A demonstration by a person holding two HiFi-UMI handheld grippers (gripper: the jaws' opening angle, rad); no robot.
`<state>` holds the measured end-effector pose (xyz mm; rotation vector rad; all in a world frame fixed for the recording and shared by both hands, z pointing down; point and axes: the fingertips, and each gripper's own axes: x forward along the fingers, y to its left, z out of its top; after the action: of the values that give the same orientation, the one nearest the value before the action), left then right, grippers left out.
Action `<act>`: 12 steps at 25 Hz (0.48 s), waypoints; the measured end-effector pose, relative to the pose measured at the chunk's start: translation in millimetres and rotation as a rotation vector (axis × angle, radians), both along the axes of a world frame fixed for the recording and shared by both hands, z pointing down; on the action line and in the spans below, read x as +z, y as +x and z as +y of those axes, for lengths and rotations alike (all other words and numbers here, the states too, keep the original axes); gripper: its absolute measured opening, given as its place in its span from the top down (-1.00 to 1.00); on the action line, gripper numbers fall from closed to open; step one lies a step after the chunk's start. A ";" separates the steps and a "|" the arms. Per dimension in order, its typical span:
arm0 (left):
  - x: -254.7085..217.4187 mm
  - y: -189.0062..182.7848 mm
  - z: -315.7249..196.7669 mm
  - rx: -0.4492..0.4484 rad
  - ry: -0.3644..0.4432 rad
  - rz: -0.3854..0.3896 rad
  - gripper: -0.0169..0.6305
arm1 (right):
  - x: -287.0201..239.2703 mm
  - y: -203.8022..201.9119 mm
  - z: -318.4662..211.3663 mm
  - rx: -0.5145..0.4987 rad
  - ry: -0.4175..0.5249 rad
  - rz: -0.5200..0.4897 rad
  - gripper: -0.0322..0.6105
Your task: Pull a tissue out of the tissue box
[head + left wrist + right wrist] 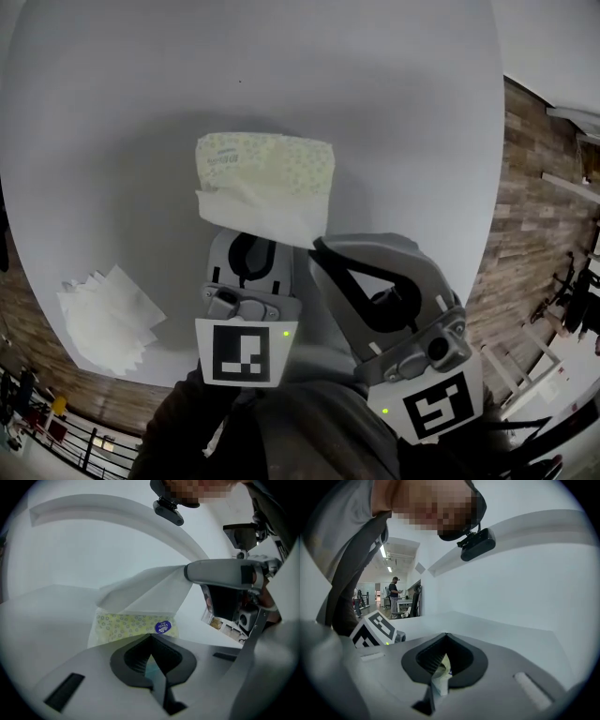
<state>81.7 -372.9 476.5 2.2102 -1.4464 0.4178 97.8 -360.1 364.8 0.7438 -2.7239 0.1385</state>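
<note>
White table (141, 141) — right gripper (440, 667) pinches tissue (267, 211) above tissue pack (267, 159); left gripper (151, 662) clamps its edge.

One tissue box (265, 162), one tissue (262, 214), one tissue pile (105, 319).

- Tissue pack (136, 623): blue oval sticker (162, 627), white print too small to read.
- Cube markers (246, 352): black-and-white square codes, no letters or numbers.
</note>
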 end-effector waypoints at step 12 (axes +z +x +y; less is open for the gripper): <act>-95.4 -7.8 40.5 -0.081 0.104 0.090 0.94 | -137.4 -15.1 46.1 -0.086 0.124 -0.170 0.89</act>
<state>73.9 -332.4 381.1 2.2111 -1.5348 0.2170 82.7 -314.0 227.4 0.6740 -2.9437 0.0132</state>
